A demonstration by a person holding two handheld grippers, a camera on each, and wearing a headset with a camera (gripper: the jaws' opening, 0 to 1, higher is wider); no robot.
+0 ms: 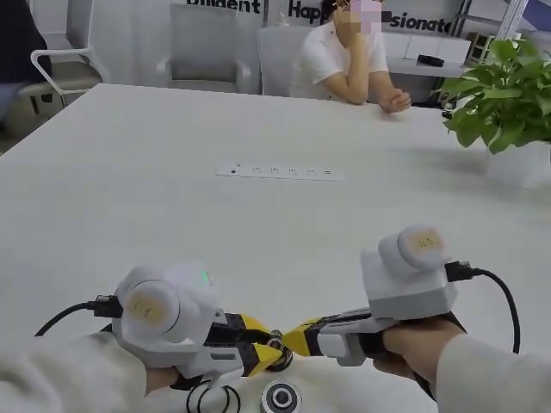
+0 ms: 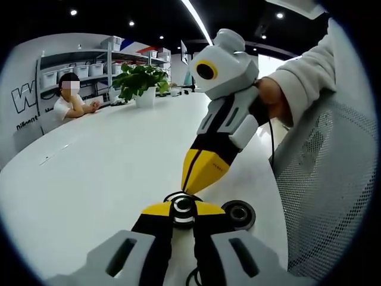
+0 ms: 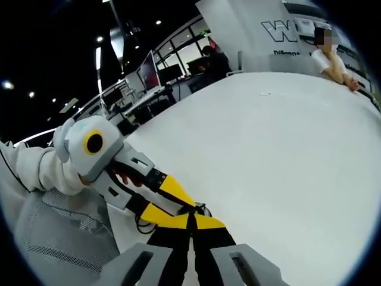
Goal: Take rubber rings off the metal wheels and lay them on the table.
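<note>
A small metal wheel (image 2: 181,202) with a black rubber ring around it sits between the yellow jaws of my left gripper (image 2: 181,210), which is shut on it just above the white table (image 1: 172,198). My right gripper (image 2: 191,186) comes in from the opposite side, its yellow tips closed to a point on the ring's edge. In the head view the left gripper (image 1: 272,353) and right gripper (image 1: 289,337) meet tip to tip near the table's front edge. A second wheel (image 1: 281,397) lies flat on the table beside them. Loose black rings (image 1: 215,401) lie under my left gripper.
A white power strip (image 1: 280,172) lies mid-table. A potted plant (image 1: 508,103) stands at the far right. A person (image 1: 344,64) sits at the far side with arms on the table. Empty chairs (image 1: 202,47) stand behind.
</note>
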